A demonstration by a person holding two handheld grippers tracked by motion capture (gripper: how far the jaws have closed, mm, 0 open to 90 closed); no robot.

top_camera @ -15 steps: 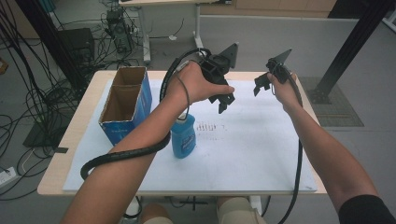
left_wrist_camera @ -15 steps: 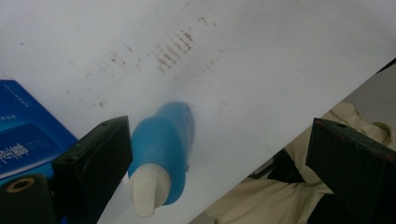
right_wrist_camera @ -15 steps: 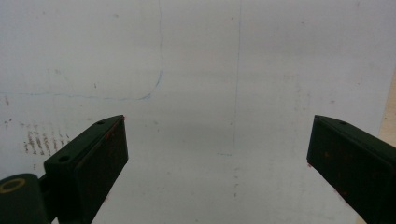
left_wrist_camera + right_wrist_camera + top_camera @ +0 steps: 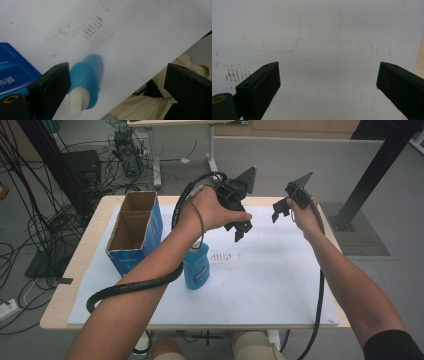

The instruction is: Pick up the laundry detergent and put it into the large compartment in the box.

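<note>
Standing bottle: blue bottle [image 4: 196,266] upright on the white sheet [image 4: 260,285], toward the sheet's left half and nearer its front edge than its back edge, partly hidden in the high view by the person's left forearm

Reach in hand: left gripper [image 4: 239,226] hangs above the sheet's middle, beyond the bottle, jaws spread wide and empty; its own view looks down on the bottle's white cap [image 4: 75,103] just beside the left jaw, not between the two

Risk, tipping: judged likely if the jaws come down off-centre as they now stand, because one jaw would strike the cap or shoulder and push the tall bottle over

Risk, cable: the thick black cable [image 4: 131,286] curls along the forearm close by the bottle; a swing of the arm could drag it against the bottle

Risk, slip: the rounded plastic may squirt out of flat pads if pinched near the top

Cardboard box [image 4: 135,227]: open, near the table's left edge, left of the bottle; a toppling bottle could knock it

Right gripper [image 4: 279,210]: jaws parted, nothing between them, held over the sheet's back right part, well apart from the bottle
</note>
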